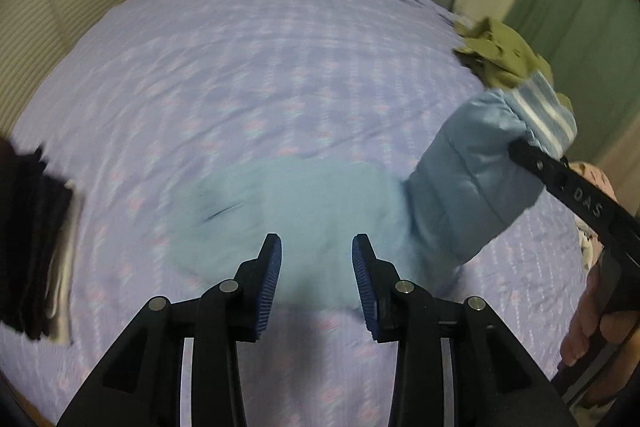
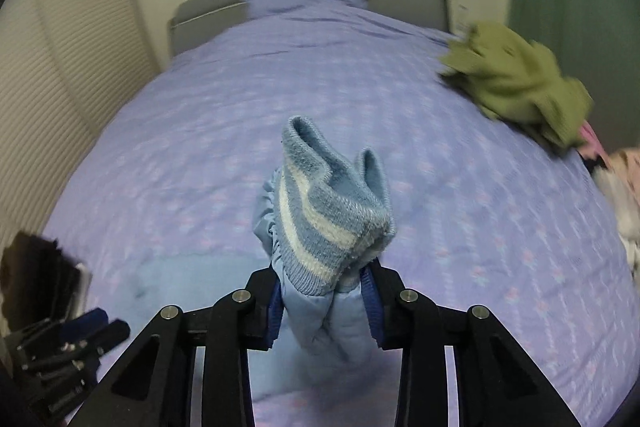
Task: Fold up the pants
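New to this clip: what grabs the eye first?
The right gripper shut on the striped cuff of the light blue pants, lifting one leg off the purple bedspread. The left gripper hangs open over the rest. A green garment lies crumpled at the bed's right edge.

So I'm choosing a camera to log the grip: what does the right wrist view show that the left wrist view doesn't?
Only the right wrist view shows the right gripper clamped on the striped knit cuff of the light blue padded pants, and pale patterned clothing at the bed's right edge.

Only the left wrist view shows the open left gripper over the pants' flat part.

Both show the purple patterned bedspread, crumpled olive-green garment and dark folded stack.
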{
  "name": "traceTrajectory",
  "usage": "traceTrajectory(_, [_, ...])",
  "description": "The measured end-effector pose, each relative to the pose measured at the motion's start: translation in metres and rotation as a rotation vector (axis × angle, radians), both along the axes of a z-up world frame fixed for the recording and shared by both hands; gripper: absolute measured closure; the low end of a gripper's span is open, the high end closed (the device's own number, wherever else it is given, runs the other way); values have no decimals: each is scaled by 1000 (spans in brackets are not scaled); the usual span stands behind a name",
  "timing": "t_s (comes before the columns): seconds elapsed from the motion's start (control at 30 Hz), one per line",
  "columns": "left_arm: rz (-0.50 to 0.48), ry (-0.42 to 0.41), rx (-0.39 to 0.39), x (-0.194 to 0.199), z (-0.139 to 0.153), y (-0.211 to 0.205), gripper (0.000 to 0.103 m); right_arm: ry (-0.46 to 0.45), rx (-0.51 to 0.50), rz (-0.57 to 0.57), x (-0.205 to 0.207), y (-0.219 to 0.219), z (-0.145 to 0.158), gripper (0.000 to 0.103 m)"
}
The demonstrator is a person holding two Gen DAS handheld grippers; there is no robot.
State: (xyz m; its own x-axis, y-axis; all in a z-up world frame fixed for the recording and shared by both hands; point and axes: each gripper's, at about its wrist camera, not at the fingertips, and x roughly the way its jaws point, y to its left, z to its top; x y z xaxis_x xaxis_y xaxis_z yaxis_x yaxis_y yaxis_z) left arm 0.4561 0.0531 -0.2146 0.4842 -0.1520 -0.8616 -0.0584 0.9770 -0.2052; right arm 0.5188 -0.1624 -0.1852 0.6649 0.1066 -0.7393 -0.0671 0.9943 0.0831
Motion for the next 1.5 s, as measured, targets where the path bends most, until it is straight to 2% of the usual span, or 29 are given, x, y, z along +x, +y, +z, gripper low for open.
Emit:
traceTrajectory(0.13, [50, 14, -11, -21, -5, 41, 68, -12, -53, 106, -5, 71, -5, 69])
traceTrajectory(0.23, [86, 16, -8, -37, -9, 75, 68, 0, -106, 179, -5, 123, -20, 69])
traceTrajectory(0.4, [122, 27, -1, -47, -21, 111, 68, 66, -201, 282, -5, 191, -60, 69])
traceTrajectory(0.57, [156, 54, -10, -52, -35, 139, 68, 127, -268, 369, -10, 229, -93, 69])
traceTrajectory(0.63, [165, 64, -15, -52, -39, 146, 67, 139, -273, 409, -13, 238, -101, 64])
traceTrajectory(0.7, [171, 71, -21, -52, -42, 152, 67, 158, -258, 453, -15, 243, -103, 49])
traceTrajectory(0.73, [173, 71, -22, -51, -43, 154, 67, 164, -219, 481, -17, 244, -103, 46])
traceTrajectory(0.8, [182, 68, -24, -50, -42, 158, 65, 184, -151, 514, -19, 240, -100, 40])
traceTrajectory(0.9, [194, 59, -24, -48, -38, 159, 60, 213, -86, 527, -18, 236, -97, 40])
traceTrajectory(0.97, [202, 47, -23, -47, -34, 160, 54, 257, 27, 556, -17, 228, -89, 40])
traceTrajectory(1.0, [209, 38, -22, -46, -31, 160, 52, 288, 119, 578, -17, 222, -82, 40])
traceTrajectory(1.03, [214, 30, -21, -46, -28, 161, 51, 303, 168, 578, -18, 217, -76, 40])
traceTrajectory(1.1, [220, 0, -24, -46, -16, 158, 48, 287, 222, 569, -25, 202, -56, 40])
traceTrajectory(1.17, [218, -23, -24, -46, -7, 153, 41, 230, 241, 545, -35, 185, -34, 40])
traceTrajectory(1.23, [202, -37, -28, -44, -1, 146, 37, 161, 248, 484, -42, 158, -12, 36])
traceTrajectory(1.27, [188, -42, -27, -42, 2, 140, 35, 132, 248, 449, -44, 145, -5, 27])
traceTrajectory(1.3, [175, -46, -24, -39, 4, 132, 34, 89, 245, 384, -47, 123, 3, 22])
traceTrajectory(1.37, [154, -60, -21, -34, 7, 117, 28, 40, 219, 275, -47, 91, 8, 20])
traceTrajectory(1.43, [132, -72, -13, -26, 7, 101, 26, 33, 206, 170, -42, 55, 3, 17])
traceTrajectory(1.5, [109, -72, -5, -14, 3, 82, 25, 85, 225, 51, -31, 15, -19, 17])
